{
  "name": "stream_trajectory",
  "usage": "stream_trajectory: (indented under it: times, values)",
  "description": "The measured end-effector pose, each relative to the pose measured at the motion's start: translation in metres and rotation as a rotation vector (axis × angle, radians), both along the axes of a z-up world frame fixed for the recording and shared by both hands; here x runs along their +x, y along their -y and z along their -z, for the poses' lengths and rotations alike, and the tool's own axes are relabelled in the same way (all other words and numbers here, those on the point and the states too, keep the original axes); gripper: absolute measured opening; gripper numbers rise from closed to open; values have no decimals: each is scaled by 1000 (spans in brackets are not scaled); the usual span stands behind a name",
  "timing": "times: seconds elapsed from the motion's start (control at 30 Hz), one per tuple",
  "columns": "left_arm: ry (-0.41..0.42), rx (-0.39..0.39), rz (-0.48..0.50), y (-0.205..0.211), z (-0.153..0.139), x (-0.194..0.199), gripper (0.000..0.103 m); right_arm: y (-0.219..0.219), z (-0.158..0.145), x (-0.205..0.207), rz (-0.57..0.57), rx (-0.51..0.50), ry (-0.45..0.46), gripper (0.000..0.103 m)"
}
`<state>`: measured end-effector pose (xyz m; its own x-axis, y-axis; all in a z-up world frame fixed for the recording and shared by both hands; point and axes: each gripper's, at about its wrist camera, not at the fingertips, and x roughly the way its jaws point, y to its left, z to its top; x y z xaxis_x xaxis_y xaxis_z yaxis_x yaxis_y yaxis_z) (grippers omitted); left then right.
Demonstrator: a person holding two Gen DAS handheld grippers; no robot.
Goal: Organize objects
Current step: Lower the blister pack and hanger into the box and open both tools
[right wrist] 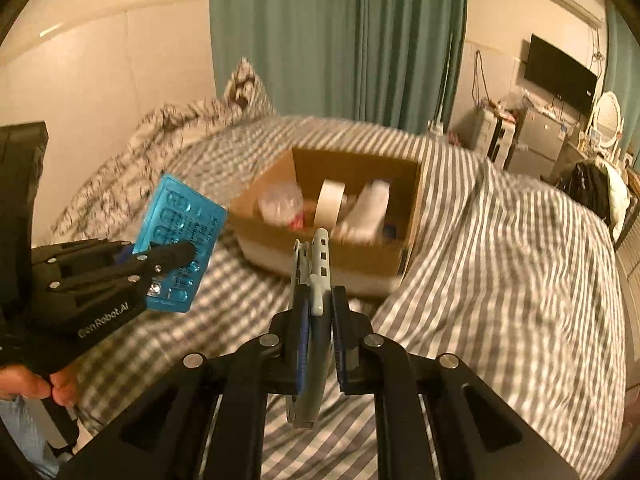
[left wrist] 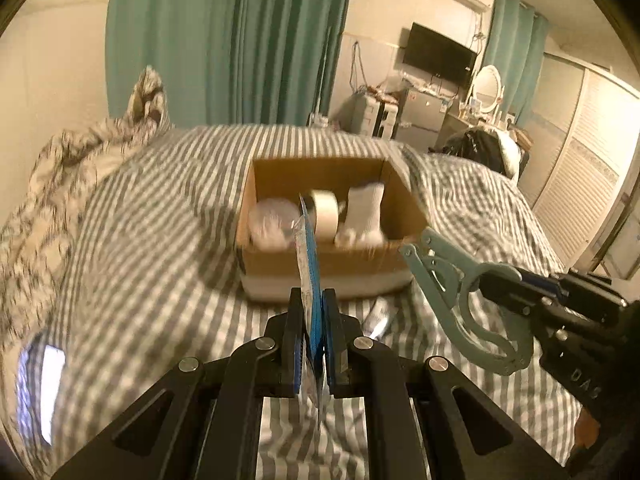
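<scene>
Cardboard box [left wrist: 332, 264] on striped bed [left wrist: 160, 240], left claw [left wrist: 313, 312] clamping blue blister pack [right wrist: 178, 240], right claw [right wrist: 318, 312] clamping grey-green clip [left wrist: 452, 292]

A blue blister pack [right wrist: 178, 240] is held edge-on above the striped bed, tilted, its clear bubbles and printed text facing the right wrist camera; from the left wrist view it shows as a thin blue-and-clear sliver [left wrist: 310, 280]. A pale grey-green metal tool [left wrist: 460, 300] — pliers-like, with looped handles and a flat slotted head — is held up beside it, near the box's front right corner. The open cardboard box [left wrist: 280, 258] sits on the bed just beyond both. Inside it stand a tape roll [left wrist: 325, 212] on edge, a white sock [left wrist: 364, 212] to its right, and a clear crumpled bag [left wrist: 270, 222] to its left — all blurred.
</scene>
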<state>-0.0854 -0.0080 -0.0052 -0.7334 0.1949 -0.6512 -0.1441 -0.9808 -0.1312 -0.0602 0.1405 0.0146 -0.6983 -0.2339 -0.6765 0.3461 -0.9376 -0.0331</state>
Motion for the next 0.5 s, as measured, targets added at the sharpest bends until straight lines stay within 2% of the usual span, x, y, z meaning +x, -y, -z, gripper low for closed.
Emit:
stream_trajectory:
  times: [0.3, 0.5]
  values:
    - [-83, -4, 20, -10, -48, -62, 8, -4, -60, -51, 5, -2, -123, 10]
    - [-57, -22, -7, -9, -44, -119, 8, -1, -71, -105, 22, 16, -153, 10]
